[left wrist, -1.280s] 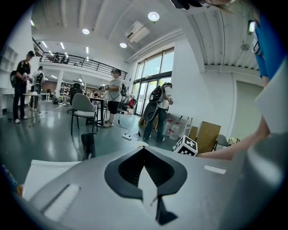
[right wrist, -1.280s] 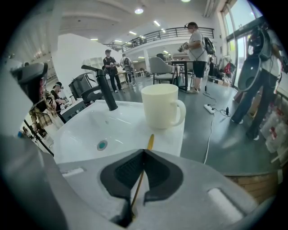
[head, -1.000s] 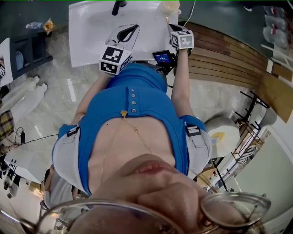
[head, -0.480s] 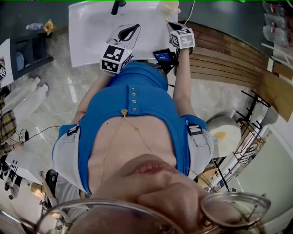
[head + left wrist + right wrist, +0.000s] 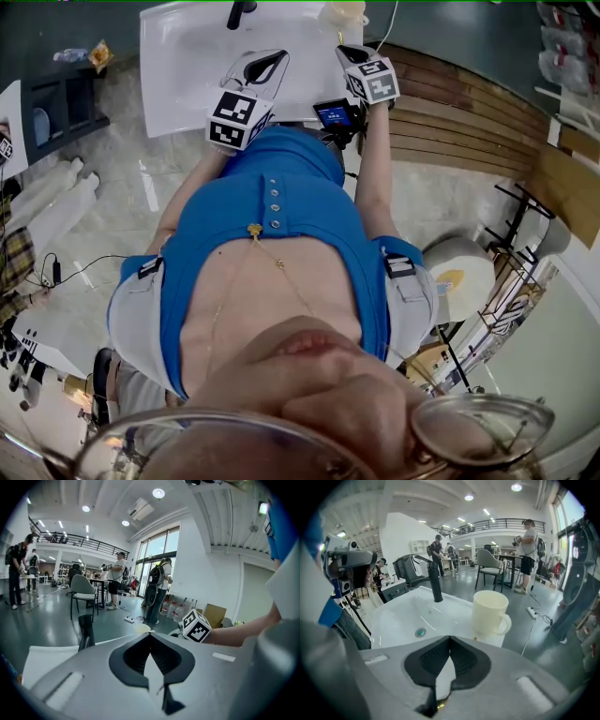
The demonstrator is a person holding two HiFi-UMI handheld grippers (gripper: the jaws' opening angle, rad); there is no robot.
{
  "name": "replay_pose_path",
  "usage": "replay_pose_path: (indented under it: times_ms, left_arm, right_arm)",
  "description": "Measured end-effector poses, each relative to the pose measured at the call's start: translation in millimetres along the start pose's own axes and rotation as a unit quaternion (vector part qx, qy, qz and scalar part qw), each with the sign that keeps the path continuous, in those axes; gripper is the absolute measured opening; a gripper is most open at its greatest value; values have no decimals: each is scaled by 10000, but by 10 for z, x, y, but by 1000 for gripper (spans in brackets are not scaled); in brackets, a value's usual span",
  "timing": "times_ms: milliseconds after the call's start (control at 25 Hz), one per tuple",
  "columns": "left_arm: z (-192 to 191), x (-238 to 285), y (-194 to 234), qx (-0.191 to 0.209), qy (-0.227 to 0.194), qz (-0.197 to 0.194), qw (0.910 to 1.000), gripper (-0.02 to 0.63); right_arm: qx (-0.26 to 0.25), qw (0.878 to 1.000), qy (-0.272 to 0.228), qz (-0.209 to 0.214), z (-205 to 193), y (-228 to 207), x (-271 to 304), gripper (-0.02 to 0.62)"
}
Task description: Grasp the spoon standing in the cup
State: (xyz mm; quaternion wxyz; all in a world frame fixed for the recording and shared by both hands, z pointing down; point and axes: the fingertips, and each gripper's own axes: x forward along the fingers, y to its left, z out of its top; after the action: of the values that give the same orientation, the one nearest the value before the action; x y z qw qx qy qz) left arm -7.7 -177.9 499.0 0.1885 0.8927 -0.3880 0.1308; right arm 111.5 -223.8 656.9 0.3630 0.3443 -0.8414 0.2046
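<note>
Grey plastic jaws of the right gripper (image 5: 450, 638) meet at their tips with nothing between them. The left gripper (image 5: 150, 633) is closed and empty in the same way. Both are held over the near part of the white sink (image 5: 393, 616), the right one by its right edge. Past the right gripper, at the sink's far right corner, the cream cup (image 5: 490, 613) stands upright, mouth up, handle turned to the right. Its inside is out of sight, and the spoon cannot be made out in any view. A black faucet (image 5: 435, 581) rises at the far edge, left of the cup.
</note>
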Motion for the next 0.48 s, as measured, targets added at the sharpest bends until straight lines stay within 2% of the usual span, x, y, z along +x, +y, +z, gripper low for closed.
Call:
replay_pose_path:
  times_ms: [480]
  left_arm:
    - [-33, -13, -26, 18, 62, -11, 10000, 0]
  right_arm:
    - [-536, 9984, -125, 126, 213, 161, -121, 2]
